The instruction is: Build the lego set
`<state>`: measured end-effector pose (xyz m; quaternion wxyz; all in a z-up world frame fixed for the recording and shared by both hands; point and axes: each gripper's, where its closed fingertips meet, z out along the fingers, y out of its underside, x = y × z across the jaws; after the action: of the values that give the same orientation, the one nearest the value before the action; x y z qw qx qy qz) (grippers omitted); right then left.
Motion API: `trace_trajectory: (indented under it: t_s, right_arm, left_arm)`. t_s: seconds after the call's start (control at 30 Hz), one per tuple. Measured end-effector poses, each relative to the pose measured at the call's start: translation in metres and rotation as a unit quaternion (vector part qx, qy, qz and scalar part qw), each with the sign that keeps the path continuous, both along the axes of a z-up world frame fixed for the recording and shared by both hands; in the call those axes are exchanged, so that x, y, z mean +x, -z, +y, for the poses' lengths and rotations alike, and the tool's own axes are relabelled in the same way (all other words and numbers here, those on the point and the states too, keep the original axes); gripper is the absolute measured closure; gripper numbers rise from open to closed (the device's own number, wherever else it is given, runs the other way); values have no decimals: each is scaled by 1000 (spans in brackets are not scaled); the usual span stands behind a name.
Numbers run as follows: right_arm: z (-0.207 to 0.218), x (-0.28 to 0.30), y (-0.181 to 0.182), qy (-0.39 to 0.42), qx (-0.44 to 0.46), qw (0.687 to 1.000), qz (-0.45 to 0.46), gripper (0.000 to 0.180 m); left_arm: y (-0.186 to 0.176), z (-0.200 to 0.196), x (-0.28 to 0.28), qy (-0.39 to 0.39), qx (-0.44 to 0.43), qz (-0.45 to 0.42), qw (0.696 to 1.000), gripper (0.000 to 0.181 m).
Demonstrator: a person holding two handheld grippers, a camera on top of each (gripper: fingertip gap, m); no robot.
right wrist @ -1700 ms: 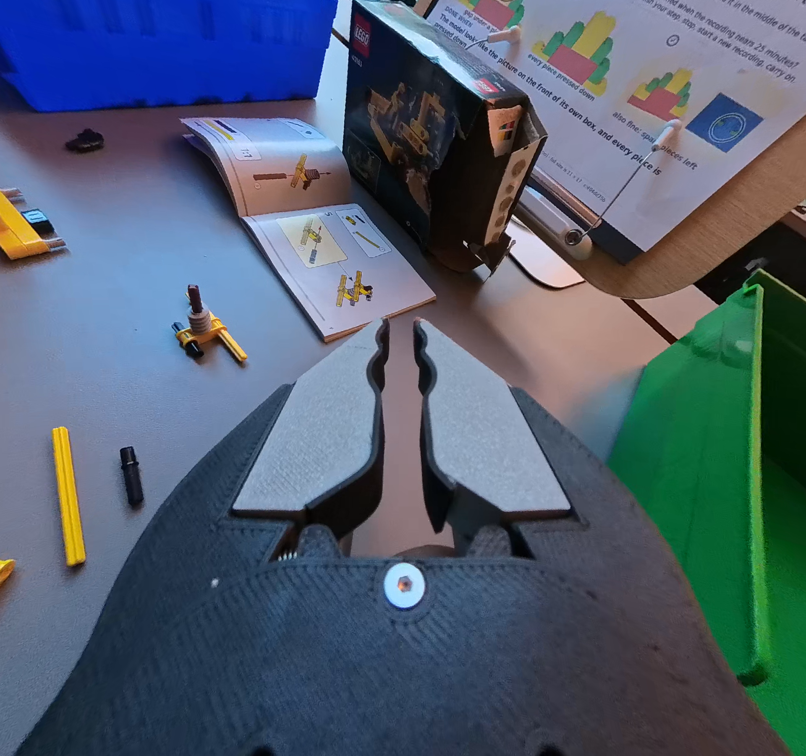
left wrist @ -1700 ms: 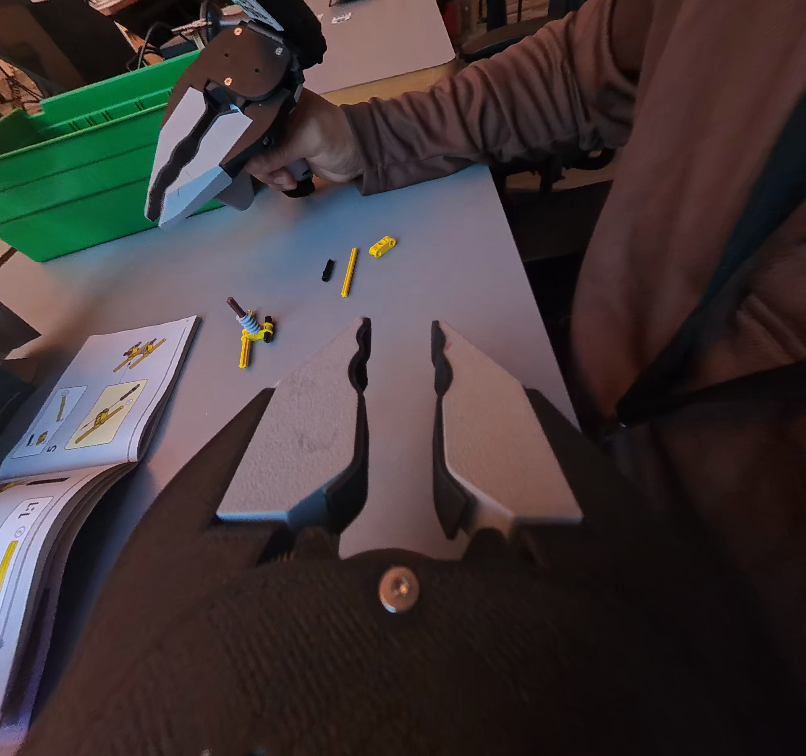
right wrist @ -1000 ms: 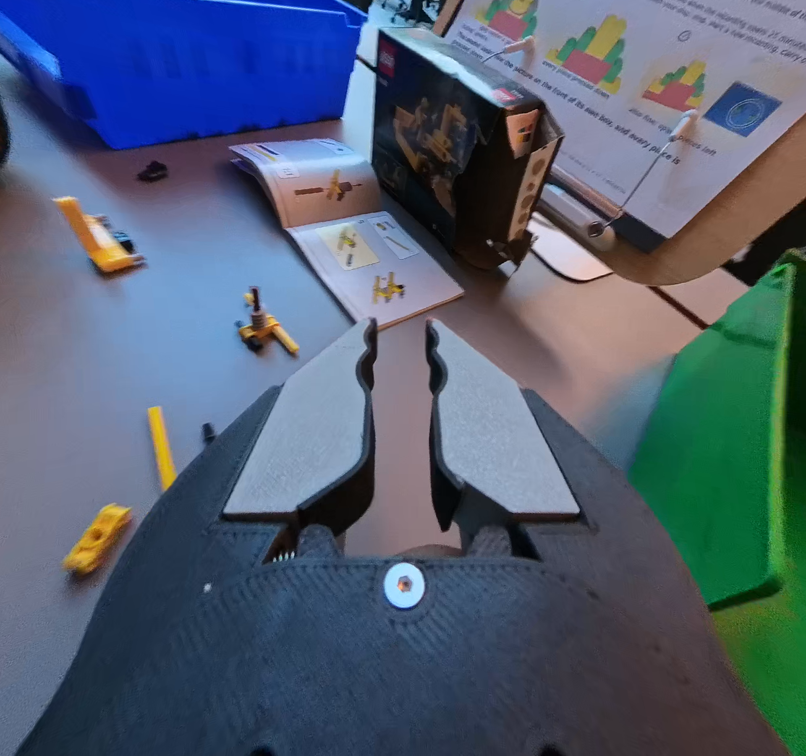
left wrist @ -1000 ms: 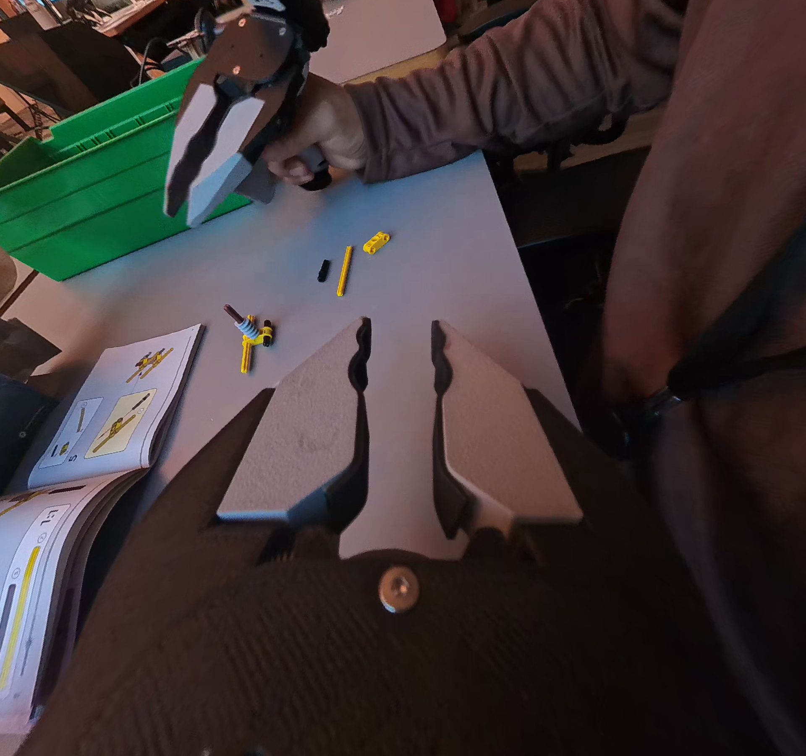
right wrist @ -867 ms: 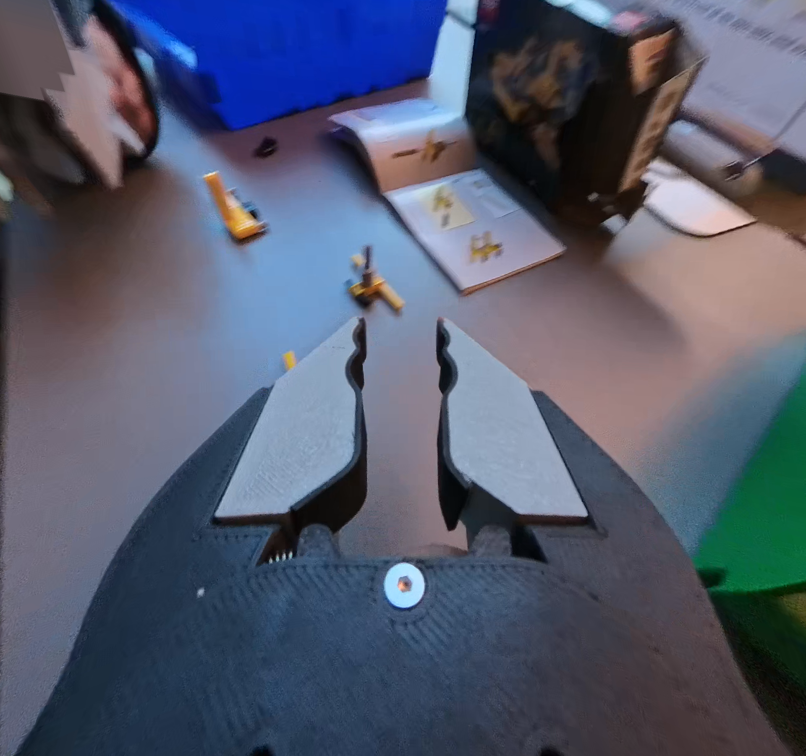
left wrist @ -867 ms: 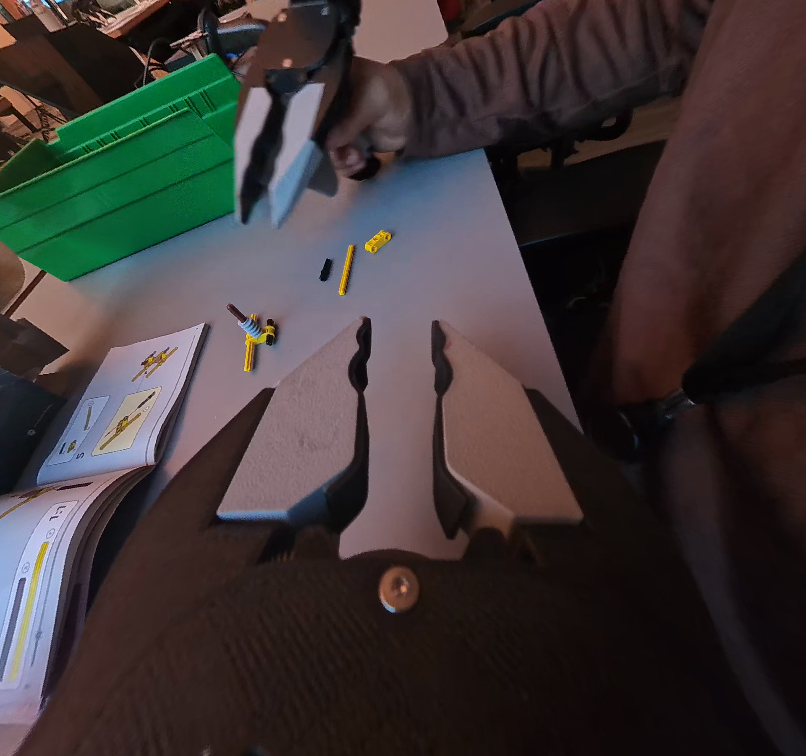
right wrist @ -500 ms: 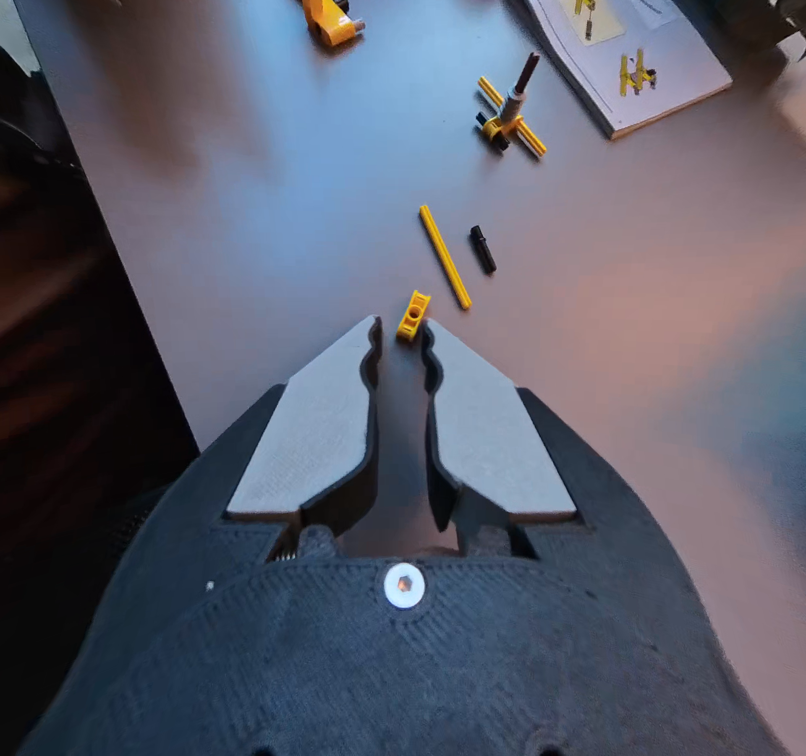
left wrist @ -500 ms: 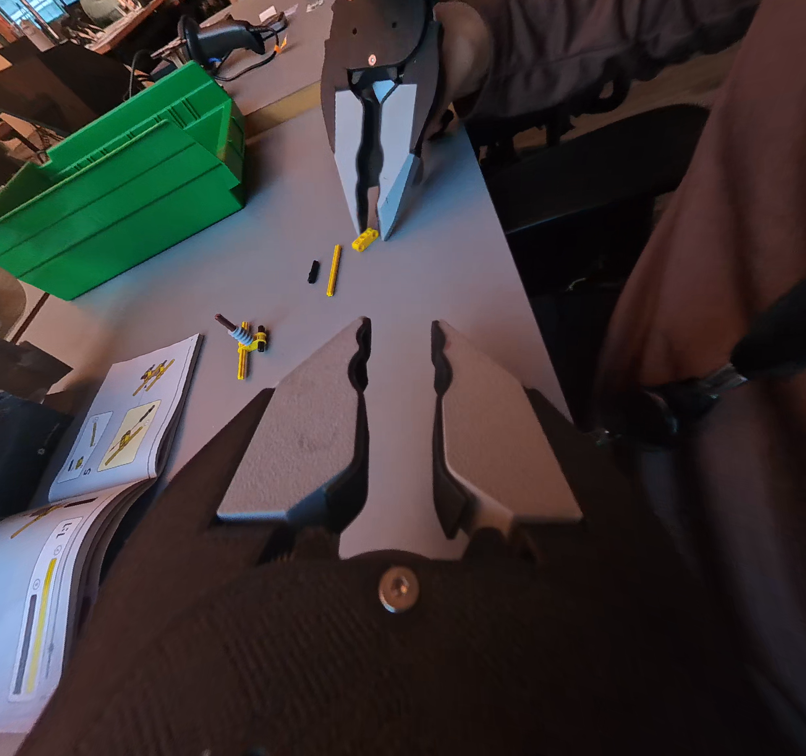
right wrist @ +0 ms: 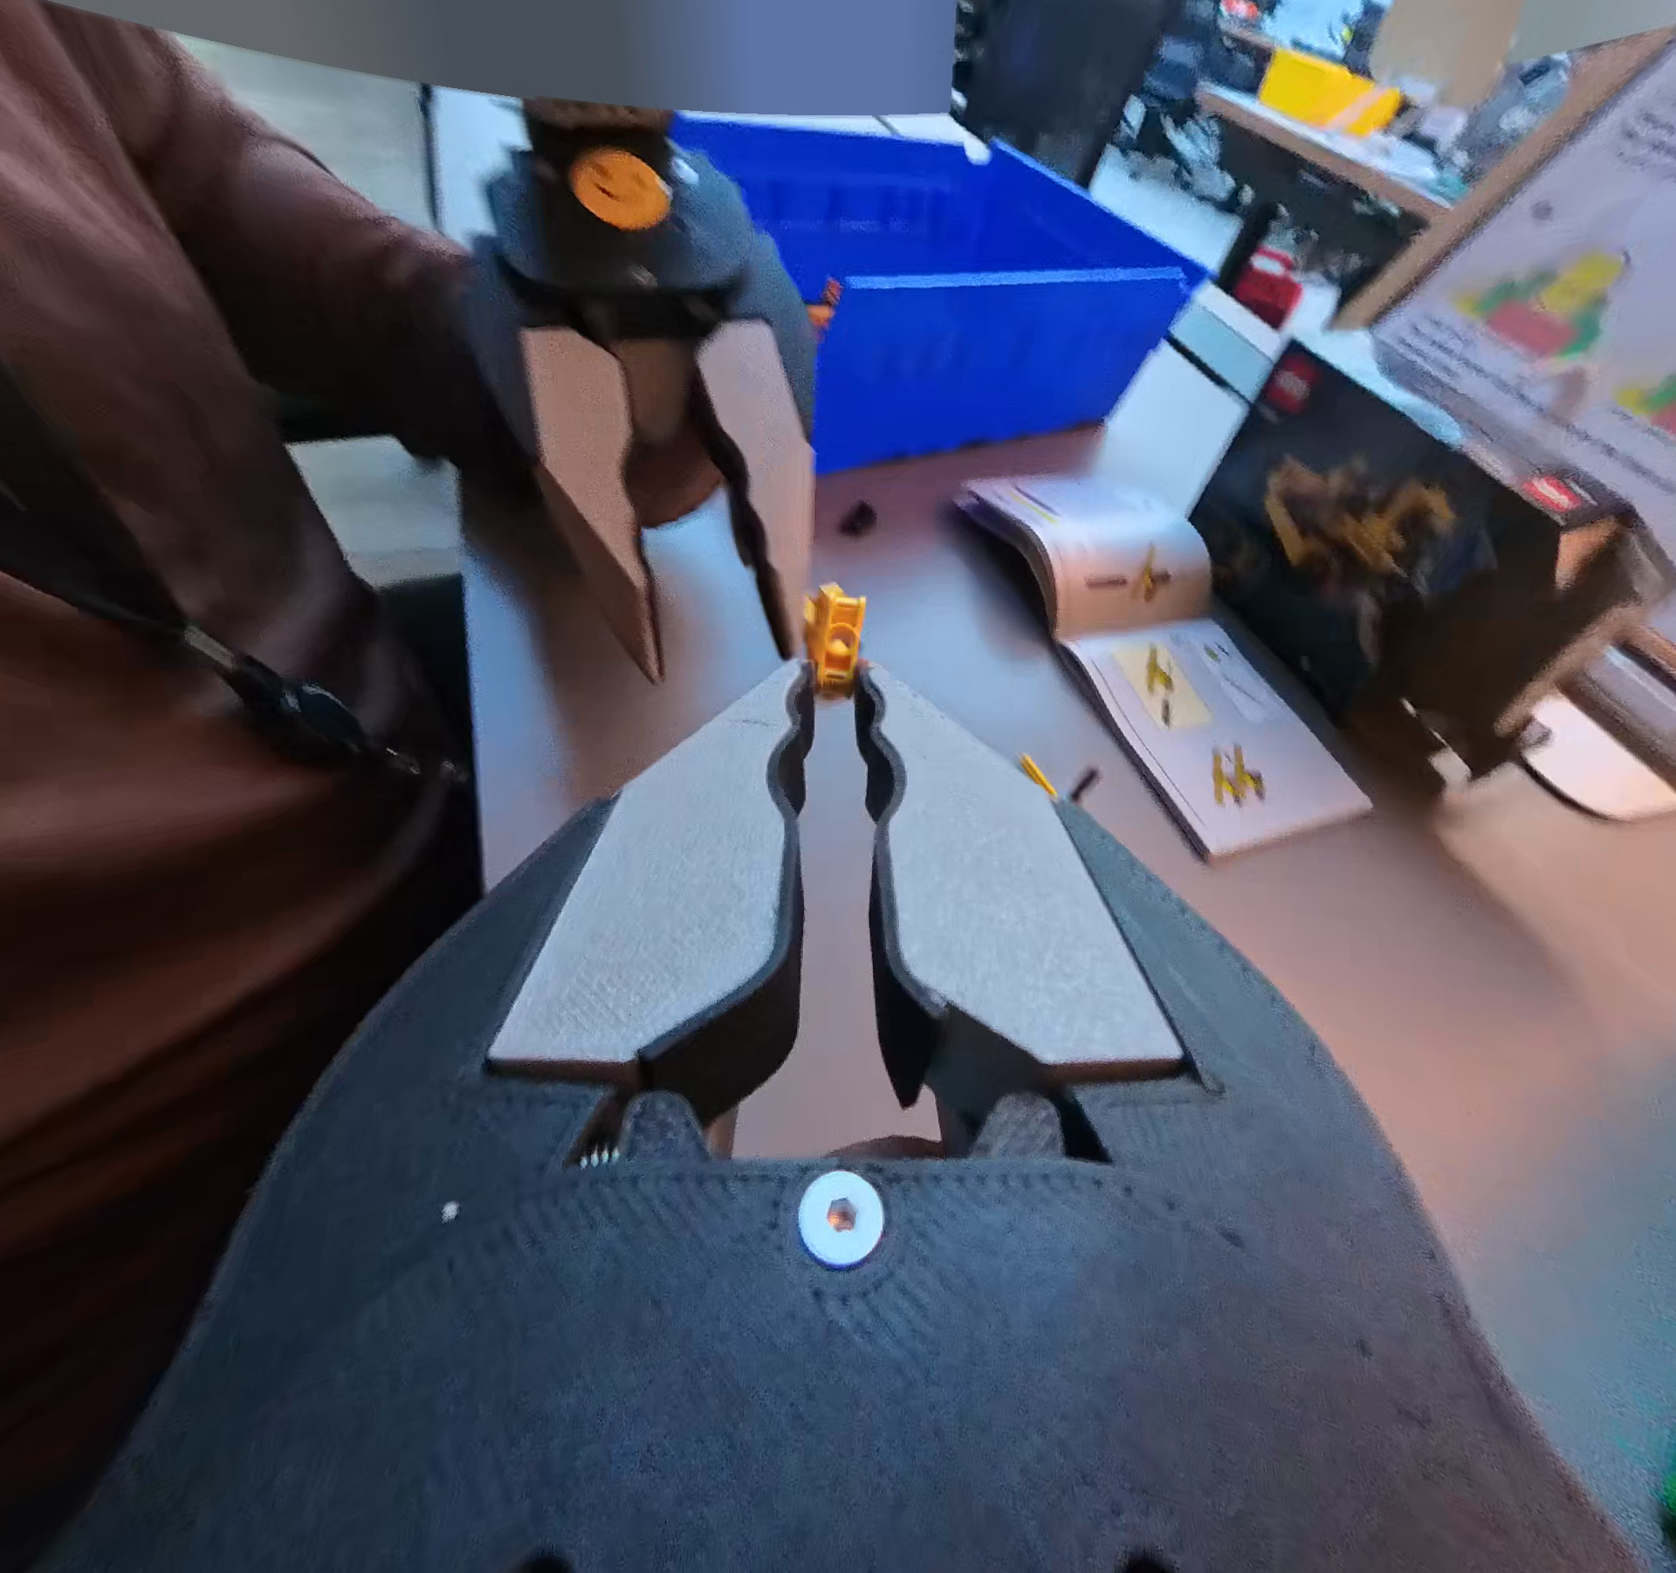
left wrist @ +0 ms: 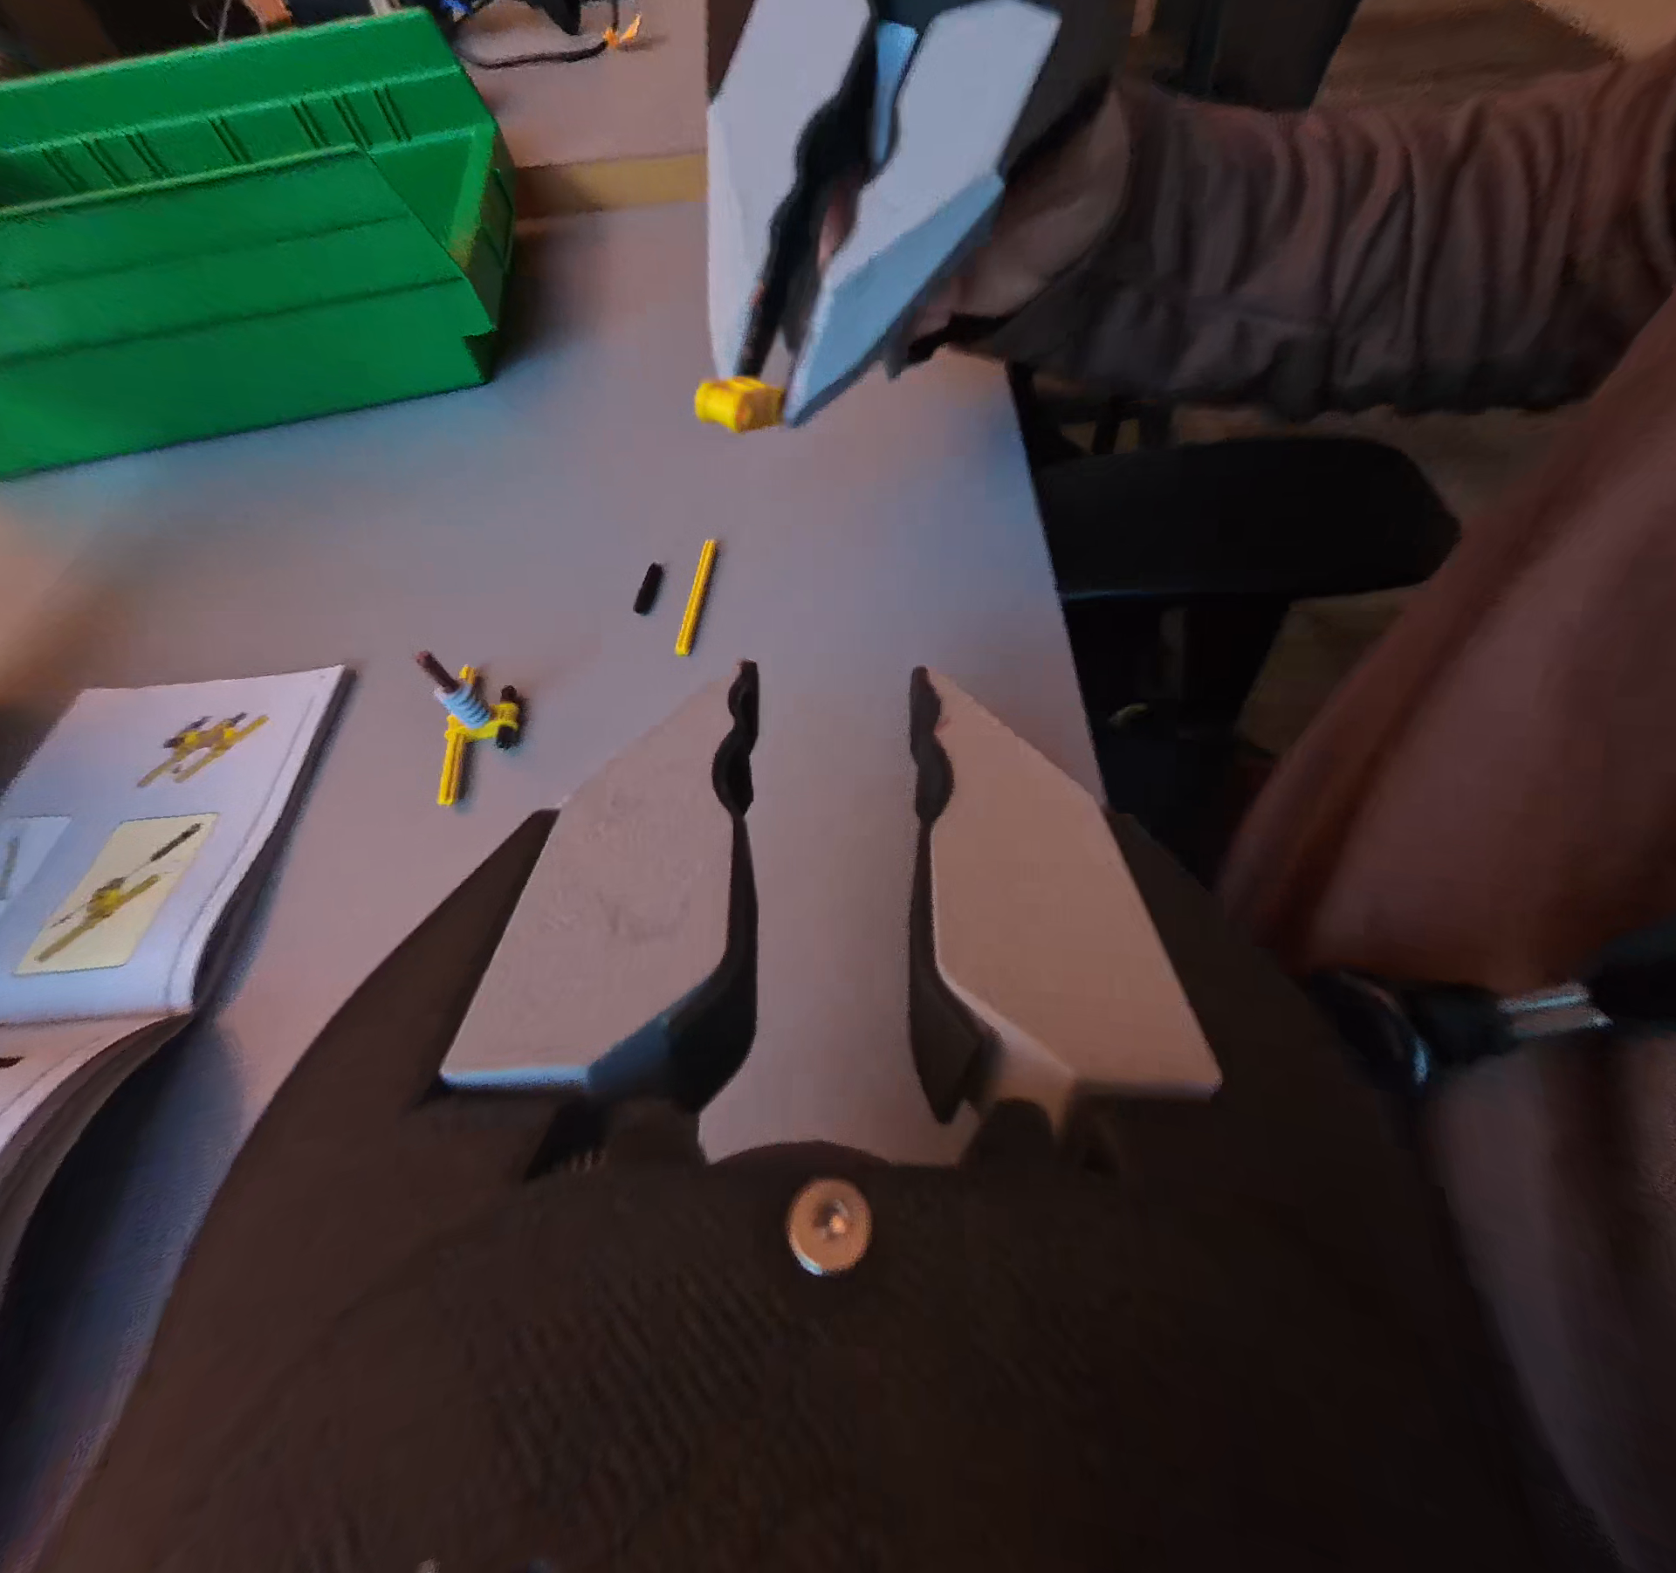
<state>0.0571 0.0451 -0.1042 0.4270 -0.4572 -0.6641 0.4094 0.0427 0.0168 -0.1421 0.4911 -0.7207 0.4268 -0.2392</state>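
My right gripper (right wrist: 833,670) is shut on a small yellow connector (right wrist: 834,630) and holds it by its tips above the grey table (right wrist: 1270,985). In the left wrist view the right gripper (left wrist: 762,391) hangs over the table with the connector (left wrist: 739,403) at its tips. My left gripper (left wrist: 830,681) is open and empty, low over the table's near edge. It also shows in the right wrist view (right wrist: 716,654), open, just left of the connector. A yellow axle (left wrist: 696,595), a black pin (left wrist: 647,588) and a small yellow sub-assembly (left wrist: 467,727) lie on the table.
An open instruction booklet (left wrist: 154,822) lies at the left, and a green bin (left wrist: 227,260) stands behind it. The right wrist view shows a blue bin (right wrist: 952,332), the dark set box (right wrist: 1415,550), a picture board (right wrist: 1542,305) and a small black piece (right wrist: 857,516). The person's sleeve (left wrist: 1360,242) is at the right.
My right gripper came down over the yellow connector, shut on it and lifted it off the table toward the left gripper. My left gripper stayed open and hardly moved.
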Motion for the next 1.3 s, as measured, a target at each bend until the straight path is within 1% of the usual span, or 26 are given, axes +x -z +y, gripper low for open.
trace_trajectory:
  t_s: [0.03, 0.13, 0.27, 0.43, 0.5, 0.57, 0.7, 0.83, 0.9, 0.97, 1.0, 1.07, 1.17, 1.3]
  right_arm:
    - [-8, -2, -4, -17, -8, 1000, 7, 174]
    - [-20, -4, 1, -30, -32, 999, -8, 174]
    - [-27, -4, 13, -26, -54, 998, -20, 174]
    - [-28, -5, 18, -12, -32, 999, -23, 174]
    - [-30, -5, 18, -10, -24, 999, -26, 174]
    - [-31, -5, 19, -10, -18, 999, -29, 174]
    - [-32, -5, 20, -10, -9, 999, -30, 174]
    - [-32, -5, 21, -11, -2, 999, -34, 175]
    - [-34, -4, 21, -15, -2, 999, -34, 175]
    - [-36, -5, 22, -18, -2, 999, -37, 175]
    - [-36, -5, 22, -17, 0, 999, -37, 175]
    - [-38, -7, 22, -18, 6, 999, -40, 174]
    - [-41, -8, 21, -18, 17, 999, -43, 174]
    - [-50, -7, 16, -36, 13, 998, -40, 173]
  left_arm:
    - [-5, 0, 2, 2, -8, -23, 1000, 151]
    - [-17, -3, 4, 7, -28, -70, 997, 153]
    - [-17, -2, 4, 5, -7, -44, 999, 156]
    - [-16, 0, 8, 19, -13, -34, 999, 156]
    - [-17, -2, 10, 32, -25, -41, 998, 160]
    - [-16, -6, 13, 47, -45, -51, 997, 169]
    - [-16, -8, 15, 59, -62, -65, 994, 176]
    - [-16, -10, 14, 63, -64, -65, 994, 175]
    - [-17, -8, 13, 57, -59, -64, 995, 169]
    - [-19, -6, 11, 52, -55, -66, 995, 167]
    - [-20, -6, 11, 54, -55, -69, 995, 167]
    - [-22, -9, 13, 64, -55, -77, 993, 174]
    - [-25, -11, 13, 75, -49, -83, 992, 174]
    - [-30, -19, 14, 105, -94, -123, 982, 174]
